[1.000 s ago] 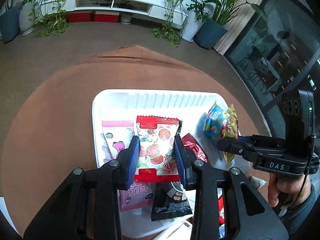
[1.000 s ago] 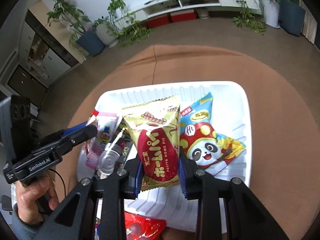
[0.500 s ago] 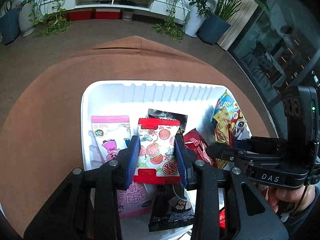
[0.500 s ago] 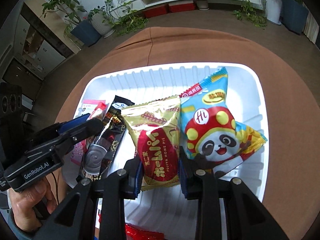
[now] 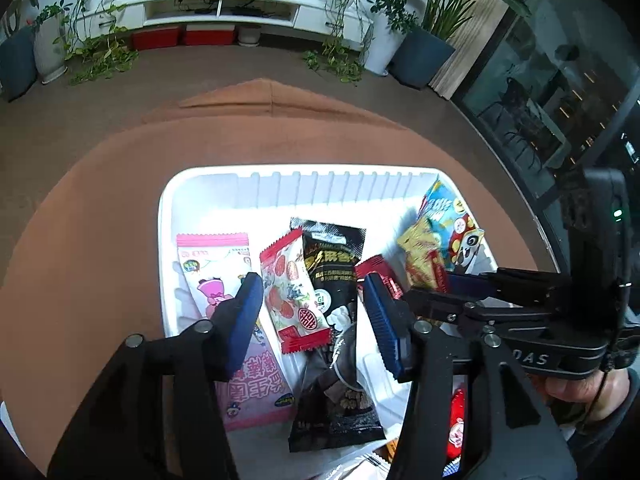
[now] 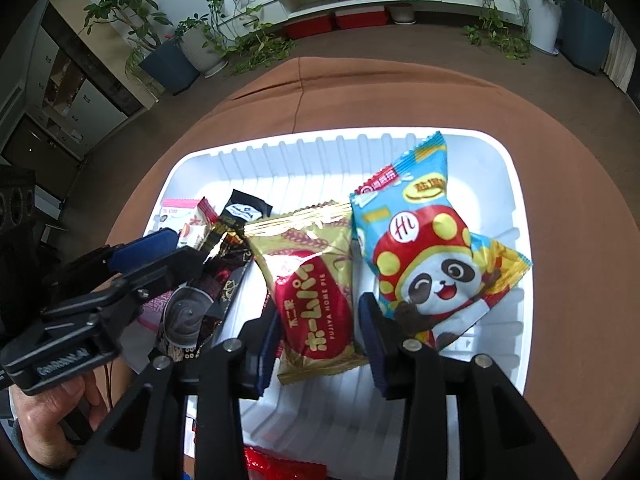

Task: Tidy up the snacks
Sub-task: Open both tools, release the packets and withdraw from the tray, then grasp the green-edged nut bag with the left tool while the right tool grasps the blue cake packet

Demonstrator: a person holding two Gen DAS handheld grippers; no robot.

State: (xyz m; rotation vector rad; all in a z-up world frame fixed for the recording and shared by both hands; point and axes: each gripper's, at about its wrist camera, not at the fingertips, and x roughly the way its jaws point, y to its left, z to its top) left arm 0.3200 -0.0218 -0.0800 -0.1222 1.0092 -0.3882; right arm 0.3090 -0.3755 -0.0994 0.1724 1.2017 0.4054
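Left gripper (image 5: 312, 316) jaws opening — the red-and-white packet (image 5: 296, 292) lies loose between them in the white tray (image 5: 168, 216). Right gripper (image 6: 320, 332) jaws also opening, pads clear of the gold pie packet (image 6: 316, 292) — it rests in the tray beside the panda packet (image 6: 432, 256).

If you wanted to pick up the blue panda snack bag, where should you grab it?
Probably by the crimped top edge of the blue panda bag, coming down from above. That flat seam sticks up clear against the white tray wall, while its lower corner lies close beside the right gripper and the gold pie packet.
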